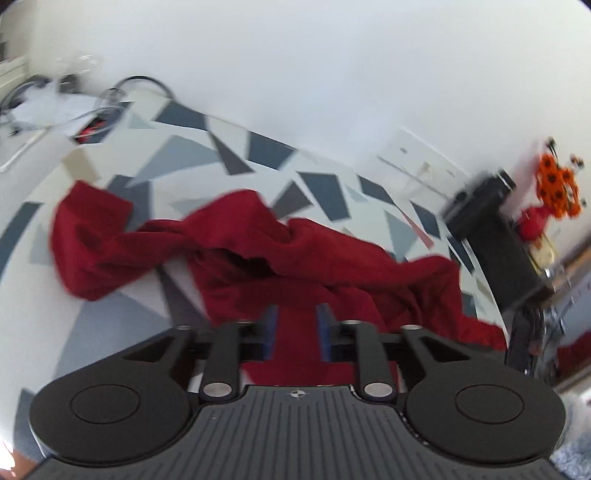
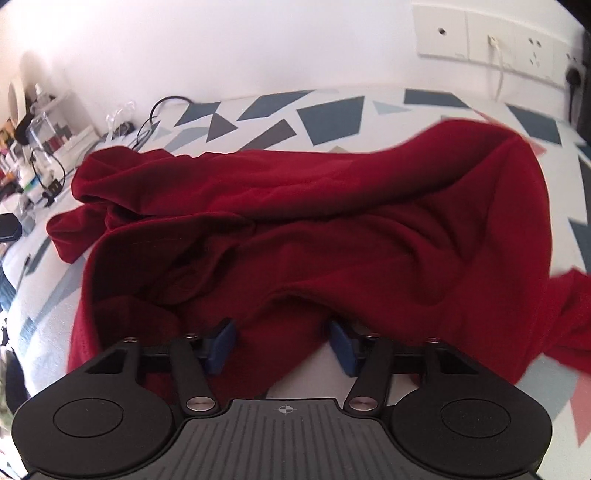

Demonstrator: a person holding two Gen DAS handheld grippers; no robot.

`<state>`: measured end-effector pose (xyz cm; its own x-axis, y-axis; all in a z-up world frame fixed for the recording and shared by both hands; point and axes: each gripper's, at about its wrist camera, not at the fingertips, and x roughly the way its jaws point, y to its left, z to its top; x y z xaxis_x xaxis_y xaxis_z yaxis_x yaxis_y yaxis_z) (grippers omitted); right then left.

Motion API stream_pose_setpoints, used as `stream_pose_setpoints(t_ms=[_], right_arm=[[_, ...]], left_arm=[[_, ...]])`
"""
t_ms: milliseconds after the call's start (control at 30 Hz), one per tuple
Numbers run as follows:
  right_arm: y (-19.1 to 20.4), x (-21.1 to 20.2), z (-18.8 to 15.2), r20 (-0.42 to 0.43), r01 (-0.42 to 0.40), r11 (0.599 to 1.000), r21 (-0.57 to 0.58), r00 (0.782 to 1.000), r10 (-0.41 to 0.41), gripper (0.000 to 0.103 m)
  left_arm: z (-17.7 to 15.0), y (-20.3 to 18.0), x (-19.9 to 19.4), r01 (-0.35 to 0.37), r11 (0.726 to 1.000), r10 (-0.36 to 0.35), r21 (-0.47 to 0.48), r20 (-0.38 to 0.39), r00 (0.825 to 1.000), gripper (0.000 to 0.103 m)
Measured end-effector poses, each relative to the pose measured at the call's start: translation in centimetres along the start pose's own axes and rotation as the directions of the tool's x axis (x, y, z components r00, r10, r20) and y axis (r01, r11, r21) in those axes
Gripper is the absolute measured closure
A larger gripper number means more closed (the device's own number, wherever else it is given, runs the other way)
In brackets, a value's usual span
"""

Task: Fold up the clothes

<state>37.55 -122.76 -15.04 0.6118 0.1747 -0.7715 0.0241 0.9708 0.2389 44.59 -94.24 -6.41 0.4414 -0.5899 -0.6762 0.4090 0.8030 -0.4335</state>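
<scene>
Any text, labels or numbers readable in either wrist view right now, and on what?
No readable text in either view.
Red garment: no tag or print showing.
Patterned sheet: shapes only, no words.
Wall sockets: no lettering legible.
Shelf clutter: any labels too small to read.
Black box: blurred, nothing legible.

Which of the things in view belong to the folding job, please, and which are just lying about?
Part of the job:
- red garment, crumpled on the patterned bedsheet
- left gripper, fabric between its fingers
- right gripper, fabric between its fingers

Just lying about:
- black cable
- orange toy
- black box
- wall sockets
</scene>
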Motion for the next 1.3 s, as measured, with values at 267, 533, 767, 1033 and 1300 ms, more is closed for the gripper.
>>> stream_pose_setpoints(t_ms=[267,533,767,1033,1300], right_arm=[[-0.2,-0.3,-0.1,0.001,-0.029,0.999,-0.032,1.0,0.029,0.085],[-0.7,-0.6,-0.6,0.012,-0.029,0.999,-0.026,1.0,0.029,0.095],[-4.5,-5.2,0.0,0.15,0.011,0.995,0.096,0.988,-0.026,0.098],[-11.0,-7.4,0.6,0.183,0.036,0.911,0.41,0.976,-0.121,0.074],[-8.9,-6.6,-0.3,0.147,-0.01,0.952,0.304,0.988,-0.036,0.065]], left_arm=[[0.1,-6.6,9.1,0.019,0.983,0.012,0.184,-0.161,0.987,0.038],[0.5,-4.3,7.5,-0.053,0.99,0.063,0.131,-0.076,0.995,0.099],[2.9,-0.1,-1.8,-0.194,0.978,0.207,-0.083,0.214,0.955,0.099],[-1.5,2.1,-0.8,-0.259,0.959,0.27,-0.115,0.091,0.959,0.098],[-7.0,2.0,1.9,-0.241,0.963,0.23,-0.122,-0.095,0.969,0.098]])
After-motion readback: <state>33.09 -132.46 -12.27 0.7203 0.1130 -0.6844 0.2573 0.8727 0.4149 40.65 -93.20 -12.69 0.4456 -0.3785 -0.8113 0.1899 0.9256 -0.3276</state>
